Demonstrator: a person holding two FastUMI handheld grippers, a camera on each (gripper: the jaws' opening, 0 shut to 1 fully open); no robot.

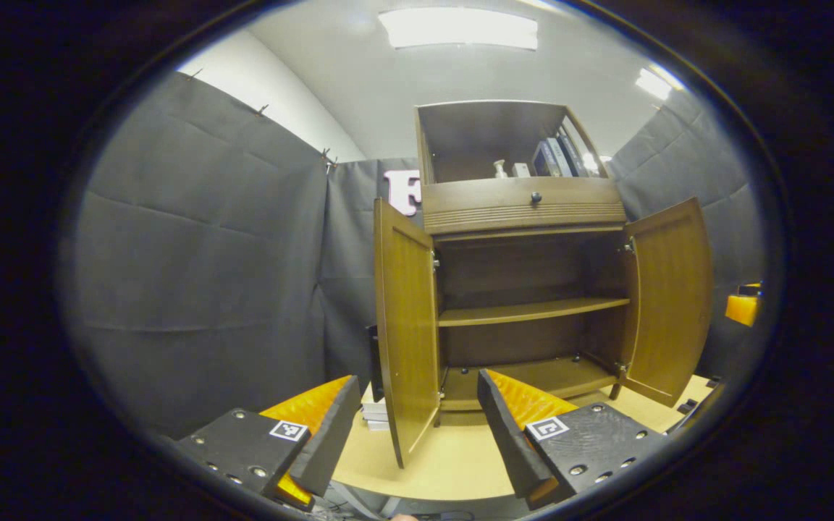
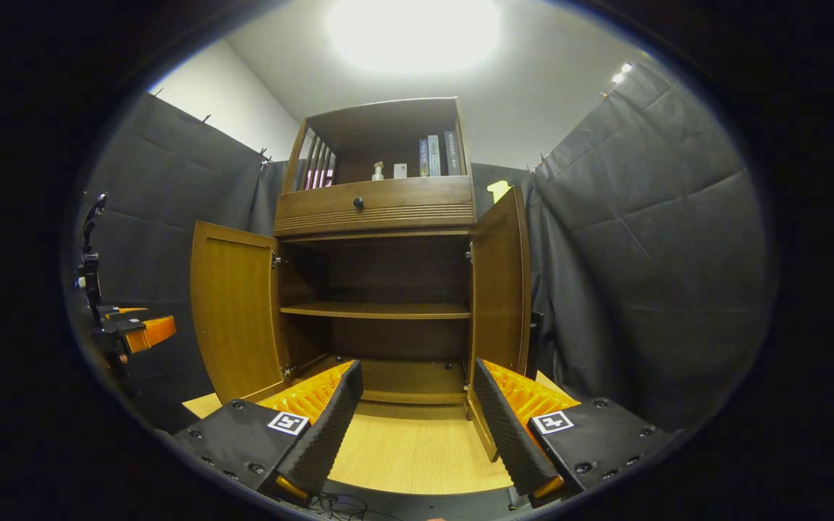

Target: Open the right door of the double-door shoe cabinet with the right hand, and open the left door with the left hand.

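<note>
Black cloth walls close in a pale wooden table (image 2: 417, 449) where the shoe cabinet (image 2: 377, 206) stands with its left door (image 1: 406, 333) and right door (image 2: 500, 289) both swung wide. Left gripper (image 1: 417, 427) and right gripper (image 2: 417, 420) hang spread and empty, well apart from the cabinet. Each upright door edge lies just ahead of its own gripper, so I judge nothing is left to pull.

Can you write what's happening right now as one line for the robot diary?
left door: open | right door: open | left gripper: open, empty | right gripper: open, empty | cabinet shelf: bare
</note>
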